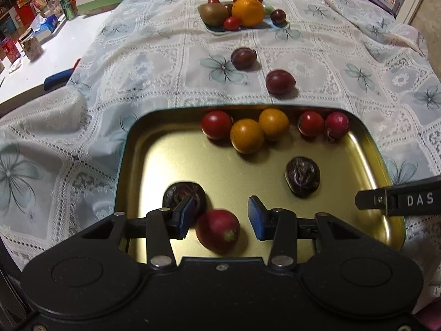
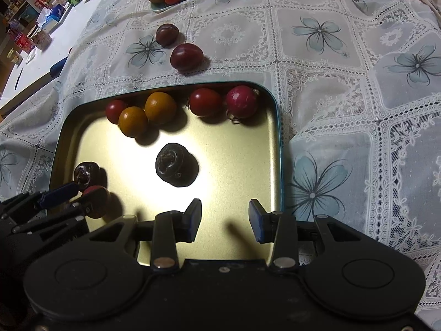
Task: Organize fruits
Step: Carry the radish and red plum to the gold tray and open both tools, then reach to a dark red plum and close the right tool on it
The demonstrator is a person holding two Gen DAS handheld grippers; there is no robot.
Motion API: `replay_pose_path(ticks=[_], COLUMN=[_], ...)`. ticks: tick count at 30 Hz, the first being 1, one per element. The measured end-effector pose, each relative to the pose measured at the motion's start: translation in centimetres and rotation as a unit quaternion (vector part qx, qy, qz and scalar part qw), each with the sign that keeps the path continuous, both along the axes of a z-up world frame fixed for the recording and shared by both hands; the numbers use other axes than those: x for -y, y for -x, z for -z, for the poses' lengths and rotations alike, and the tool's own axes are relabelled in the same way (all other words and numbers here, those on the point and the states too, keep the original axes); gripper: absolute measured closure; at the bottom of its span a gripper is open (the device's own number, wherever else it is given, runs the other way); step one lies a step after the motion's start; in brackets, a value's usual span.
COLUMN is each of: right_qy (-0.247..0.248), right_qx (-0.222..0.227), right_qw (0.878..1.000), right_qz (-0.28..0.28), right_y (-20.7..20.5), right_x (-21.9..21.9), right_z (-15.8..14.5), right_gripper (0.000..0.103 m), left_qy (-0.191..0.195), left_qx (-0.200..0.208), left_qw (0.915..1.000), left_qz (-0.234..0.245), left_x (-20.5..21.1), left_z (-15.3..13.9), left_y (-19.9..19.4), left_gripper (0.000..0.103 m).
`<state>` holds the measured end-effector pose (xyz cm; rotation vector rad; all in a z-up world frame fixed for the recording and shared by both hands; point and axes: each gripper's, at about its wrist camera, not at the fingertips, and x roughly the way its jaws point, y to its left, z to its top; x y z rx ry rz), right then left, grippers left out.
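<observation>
Hovering open-jawed, the left gripper [image 1: 217, 216] over a red radish [image 1: 218, 230] lying loose between its pads, inside the gold tray [image 1: 154, 165] (nothing gripped). Waiting unclenched and empty alongside, the right gripper [image 2: 224, 220], above bare tray floor.

The right tool [image 2: 224, 219] hangs with jaws apart and empty over a gold tray [image 2: 234, 165] holding small fruits [image 2: 160, 108].
</observation>
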<state>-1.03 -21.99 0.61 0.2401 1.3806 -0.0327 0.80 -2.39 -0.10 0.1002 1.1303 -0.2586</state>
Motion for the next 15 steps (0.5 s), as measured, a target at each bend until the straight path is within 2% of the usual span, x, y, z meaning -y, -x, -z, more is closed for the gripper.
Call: replay_pose_path(ticks=[15], right_qy=[0.032], right_qx=[0.030], right_qw=[0.999], right_qz=[0.006], right_y=[-3.2], right_x=[0.5], right_z=[-1.7], right_gripper=[0.063], left_qy=[0.004], left_qx=[0.012], left_qw=[0.9998], left_qz=[-0.018], left_x=[-0.8], left_z=[-1.4], left_y=[-4.7], left_gripper=[0.052])
